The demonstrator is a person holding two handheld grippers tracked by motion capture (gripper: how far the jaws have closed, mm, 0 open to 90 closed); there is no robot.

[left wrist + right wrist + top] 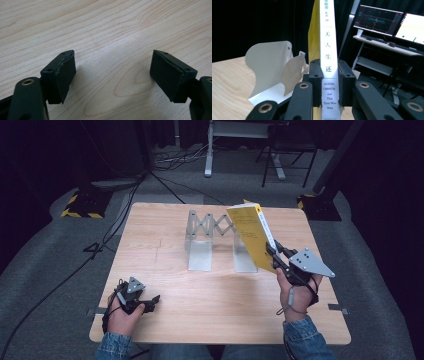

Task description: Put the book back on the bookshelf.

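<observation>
A yellow paperback book (pixel 251 235) with a white spine (pixel 327 50) is held upright above the table, tilted, just right of a metal expandable book stand (pixel 212 240). My right gripper (pixel 275 256) is shut on the book's spine (pixel 328 82), its jaws pressing both covers. The stand's white plates (pixel 268 67) lie to the left of the book in the right gripper view. My left gripper (pixel 150 302) rests low at the table's front left, its jaws wide apart over bare wood (pixel 112 72), holding nothing.
The wooden table (pixel 170 285) has bare room in front of the stand. Beyond the table lie cables (pixel 165 180) on grey floor and a desk frame (pixel 240 140). Monitors (pixel 379 20) glow on a desk at the right.
</observation>
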